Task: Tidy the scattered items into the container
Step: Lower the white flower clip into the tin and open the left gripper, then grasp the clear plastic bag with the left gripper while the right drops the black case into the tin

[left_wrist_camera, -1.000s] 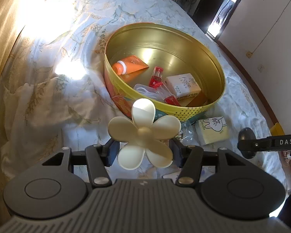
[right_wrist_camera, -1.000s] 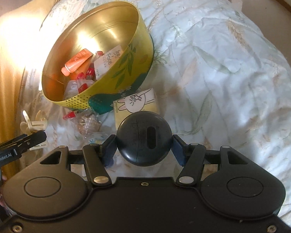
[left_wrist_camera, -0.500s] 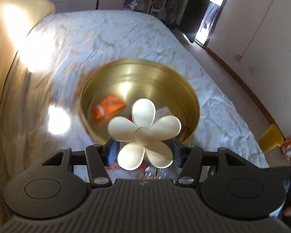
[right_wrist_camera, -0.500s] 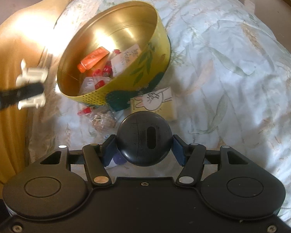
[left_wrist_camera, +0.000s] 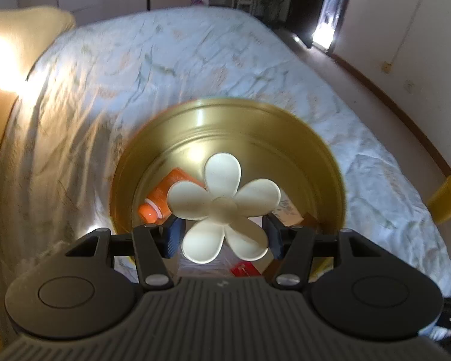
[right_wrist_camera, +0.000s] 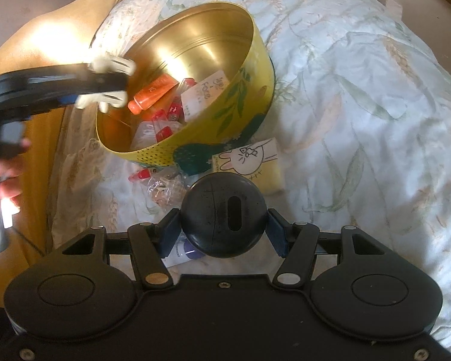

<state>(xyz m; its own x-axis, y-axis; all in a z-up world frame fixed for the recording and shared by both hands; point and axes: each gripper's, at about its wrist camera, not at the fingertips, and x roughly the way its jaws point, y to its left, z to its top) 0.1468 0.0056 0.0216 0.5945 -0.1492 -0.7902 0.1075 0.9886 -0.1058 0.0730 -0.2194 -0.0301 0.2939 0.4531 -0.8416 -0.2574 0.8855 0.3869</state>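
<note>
My left gripper [left_wrist_camera: 222, 234] is shut on a cream flower-shaped hair clip [left_wrist_camera: 222, 204] and hangs over the near rim of the round gold tin [left_wrist_camera: 225, 126]. Inside the tin lie an orange tube [left_wrist_camera: 165, 198], red-capped vials and a white packet. In the right wrist view the same left gripper [right_wrist_camera: 105, 75] reaches over the tin [right_wrist_camera: 249, 90] from the left, clip [right_wrist_camera: 111, 63] in its jaws. My right gripper [right_wrist_camera: 224, 228] is shut on a black ball-shaped object [right_wrist_camera: 224, 213], held low above the bed in front of the tin.
On the floral bedsheet [right_wrist_camera: 360, 90] in front of the tin lie a yellow rabbit-print pack [right_wrist_camera: 252, 159], a red-capped vial [right_wrist_camera: 141, 176], a crumpled clear wrapper [right_wrist_camera: 165, 189] and a purple-topped item [right_wrist_camera: 186, 249]. A yellow pillow [right_wrist_camera: 30, 60] sits left. A person's hand [right_wrist_camera: 3, 177] holds the left gripper.
The left gripper has carried the flower clip from in front of the tin up and over its rim. The right gripper has stayed put with the black ball.
</note>
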